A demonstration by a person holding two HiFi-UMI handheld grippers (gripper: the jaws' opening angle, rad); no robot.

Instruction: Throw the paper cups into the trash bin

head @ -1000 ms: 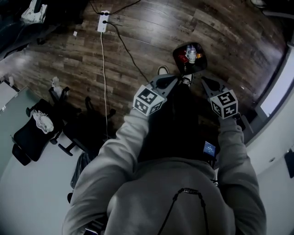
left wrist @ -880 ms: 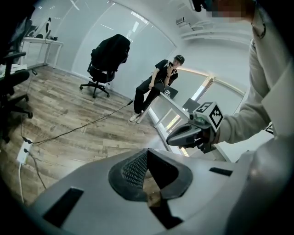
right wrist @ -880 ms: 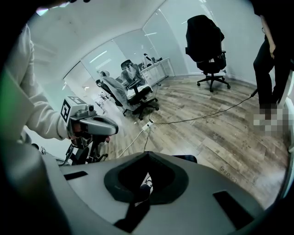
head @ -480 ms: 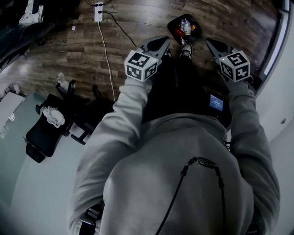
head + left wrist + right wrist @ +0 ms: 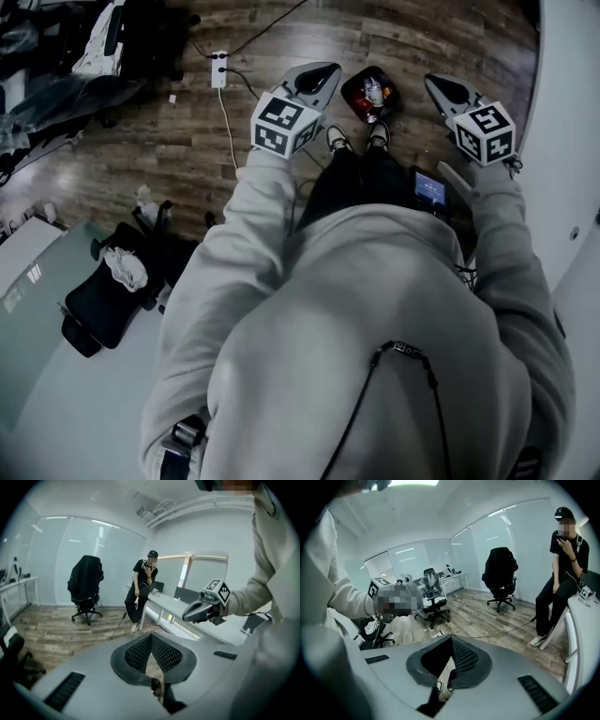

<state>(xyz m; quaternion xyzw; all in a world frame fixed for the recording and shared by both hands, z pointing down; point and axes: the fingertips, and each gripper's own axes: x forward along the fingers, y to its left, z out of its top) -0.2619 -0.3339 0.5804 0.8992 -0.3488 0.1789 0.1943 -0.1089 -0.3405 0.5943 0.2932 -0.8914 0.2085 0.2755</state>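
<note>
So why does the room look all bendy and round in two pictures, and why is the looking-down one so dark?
Left gripper view and right gripper view: wide-angle lenses curve the glass walls and leave black corners, but the room itself is brightly lit. Head view: dim and shadowy, so the wooden floor and the trash bin look murky.

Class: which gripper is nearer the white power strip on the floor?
Left. The left gripper hangs right of the power strip; the right gripper is farther right, past the trash bin.
</note>
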